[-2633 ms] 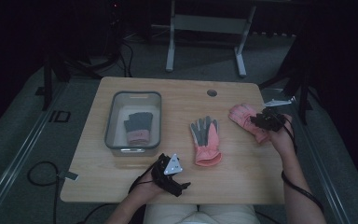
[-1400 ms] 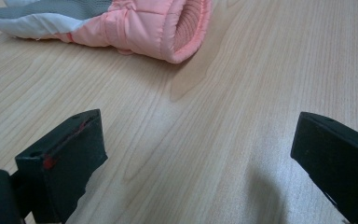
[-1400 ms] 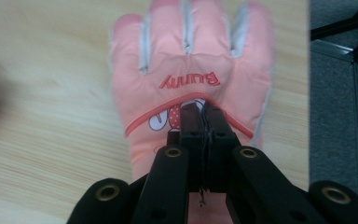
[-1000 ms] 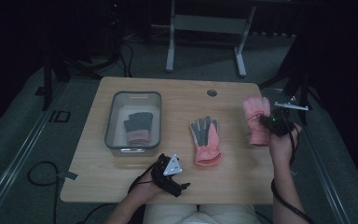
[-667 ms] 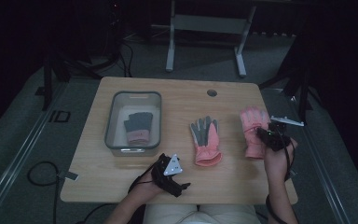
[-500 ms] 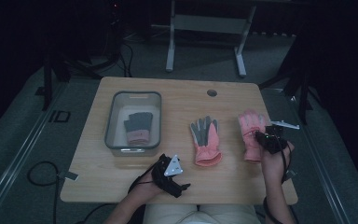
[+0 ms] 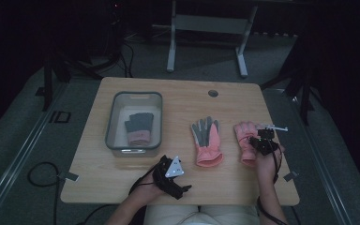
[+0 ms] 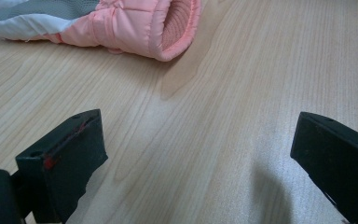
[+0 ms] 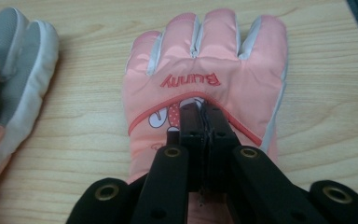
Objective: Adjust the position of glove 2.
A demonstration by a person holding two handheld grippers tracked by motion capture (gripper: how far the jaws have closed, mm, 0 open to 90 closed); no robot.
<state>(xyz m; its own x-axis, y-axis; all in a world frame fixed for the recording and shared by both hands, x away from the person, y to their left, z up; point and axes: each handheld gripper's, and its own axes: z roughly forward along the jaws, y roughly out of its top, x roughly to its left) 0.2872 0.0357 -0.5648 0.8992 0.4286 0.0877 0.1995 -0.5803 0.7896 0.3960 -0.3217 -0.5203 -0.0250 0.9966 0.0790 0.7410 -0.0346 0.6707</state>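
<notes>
The table (image 7: pixel 178 101) has bare wood along its far edge and across the near strip — wide lanes for a hand. On the left the grey bin (image 7: pixel 133 123) stands as a walled obstacle (a dark glove (image 7: pixel 138 128) lies inside). Between the bin and the middle glove (image 7: pixel 207 140) runs an open channel. The gap between that glove and the right pink glove (image 7: pixel 246 140) is narrow. The left tool (image 8: pixel 200 158) sits over bare wood at the near edge, nothing between its parted jaws; the right tool (image 9: pixel 204 122) blocks the right glove's back.
</notes>
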